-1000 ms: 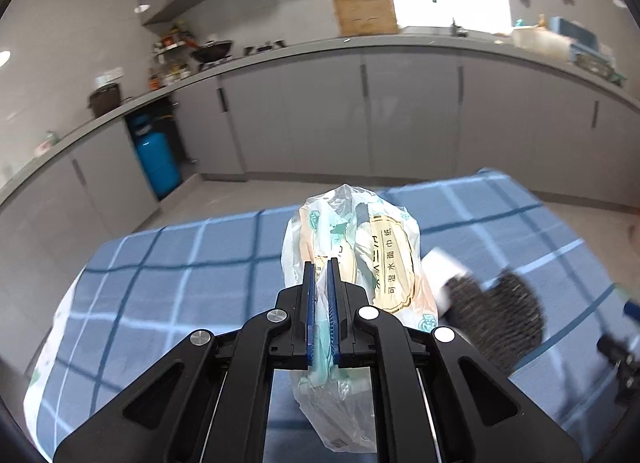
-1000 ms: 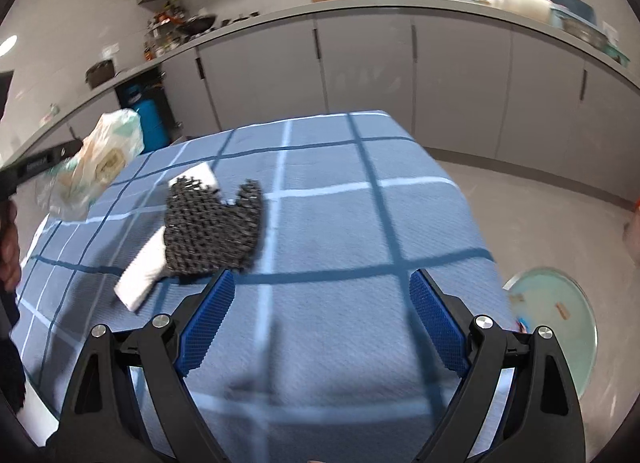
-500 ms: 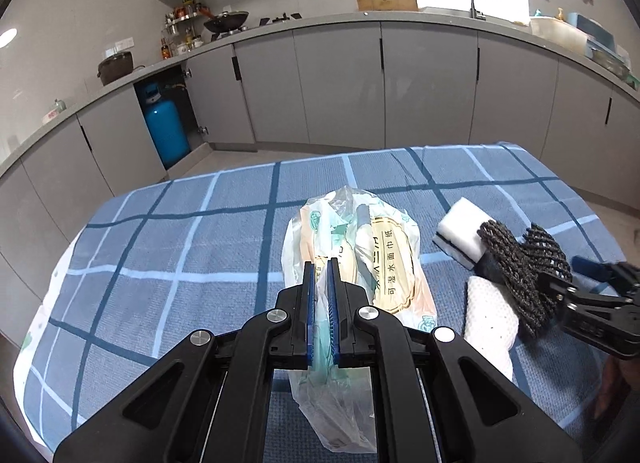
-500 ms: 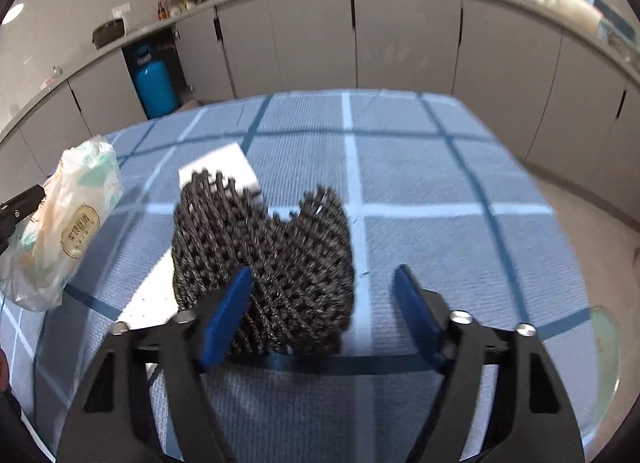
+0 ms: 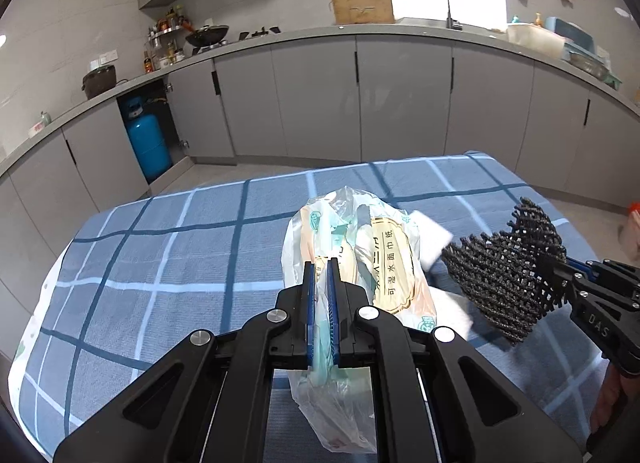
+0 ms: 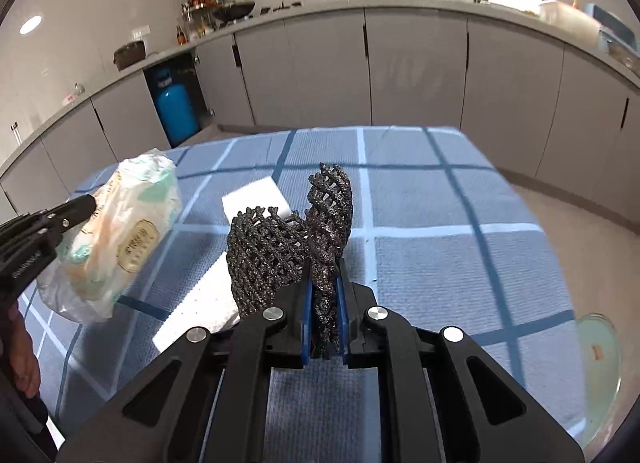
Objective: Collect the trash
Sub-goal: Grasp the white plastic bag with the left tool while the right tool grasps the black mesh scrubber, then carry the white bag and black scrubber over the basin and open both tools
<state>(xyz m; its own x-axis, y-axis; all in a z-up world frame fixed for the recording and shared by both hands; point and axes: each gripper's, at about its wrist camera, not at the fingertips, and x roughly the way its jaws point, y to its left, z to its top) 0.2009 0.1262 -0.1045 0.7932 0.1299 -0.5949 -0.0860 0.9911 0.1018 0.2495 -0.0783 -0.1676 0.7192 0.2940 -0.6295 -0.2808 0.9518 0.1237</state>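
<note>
My left gripper (image 5: 322,263) is shut on a clear plastic bag (image 5: 376,263) with green and tan printing, held above the blue checked tablecloth (image 5: 160,255). The right wrist view shows the same bag (image 6: 128,231) at the left in the left gripper (image 6: 86,205). My right gripper (image 6: 323,279) is closing its jaws on a black foam mesh (image 6: 272,255), whose folded edge is pinched between the pads and lifted off the cloth. The mesh (image 5: 500,271) hangs just right of the bag. A white block (image 6: 256,199) and a white paper sheet (image 6: 200,311) lie under it.
The table (image 6: 440,263) ends at the right, where a round pale green basin (image 6: 600,351) sits on the floor. Grey cabinets (image 5: 400,103) run behind, with a blue gas cylinder (image 5: 146,143) in an open bay. A person's hand (image 6: 20,359) shows at lower left.
The right gripper moved forward over the black mesh, closed on it and lifted it, bringing it beside the bag. The left gripper kept the bag throughout.
</note>
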